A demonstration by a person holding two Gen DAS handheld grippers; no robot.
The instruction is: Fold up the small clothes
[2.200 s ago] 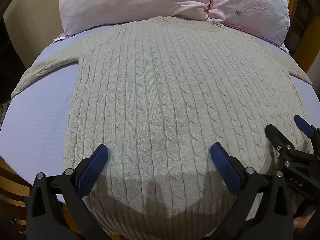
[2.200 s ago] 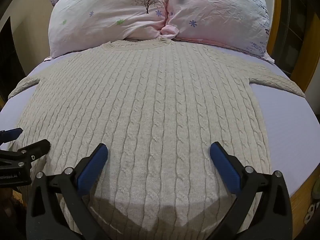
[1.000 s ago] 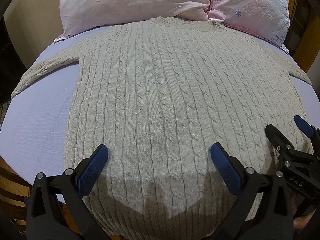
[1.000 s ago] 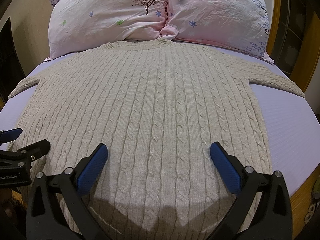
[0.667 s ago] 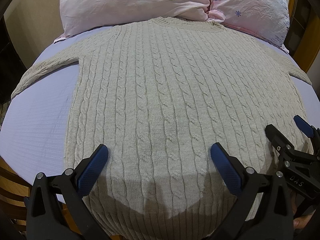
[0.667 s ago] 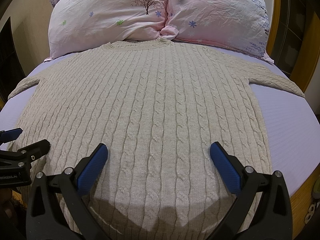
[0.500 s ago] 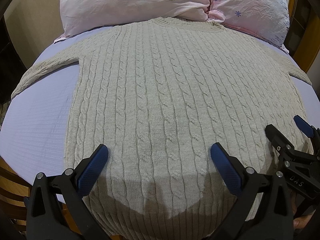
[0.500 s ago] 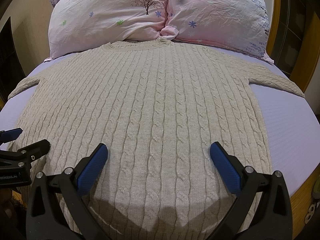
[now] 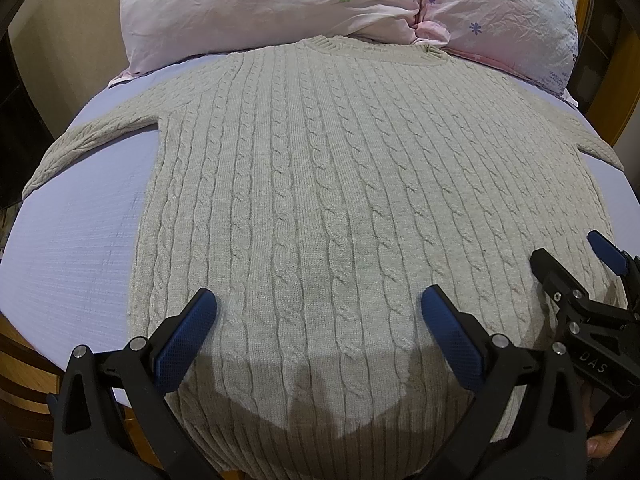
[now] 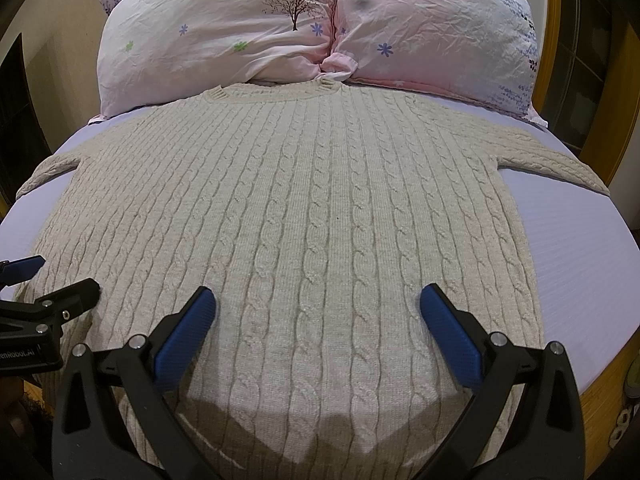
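Note:
A beige cable-knit sweater (image 9: pixel 320 184) lies flat, front up, on a lavender bed sheet (image 9: pixel 76 240), with the collar at the far end and both sleeves spread out sideways. It also fills the right wrist view (image 10: pixel 312 208). My left gripper (image 9: pixel 318 308) is open and empty, hovering above the sweater's hem on its left half. My right gripper (image 10: pixel 316 304) is open and empty above the hem on its right half. The right gripper also shows at the right edge of the left wrist view (image 9: pixel 576 264), and the left gripper at the left edge of the right wrist view (image 10: pixel 44 284).
Two pink floral pillows (image 10: pixel 224 28) (image 10: pixel 436 28) lie at the head of the bed behind the collar. A wooden bed frame (image 10: pixel 600 400) runs along the right side and near edge. Bare sheet (image 10: pixel 580 264) flanks the sweater on both sides.

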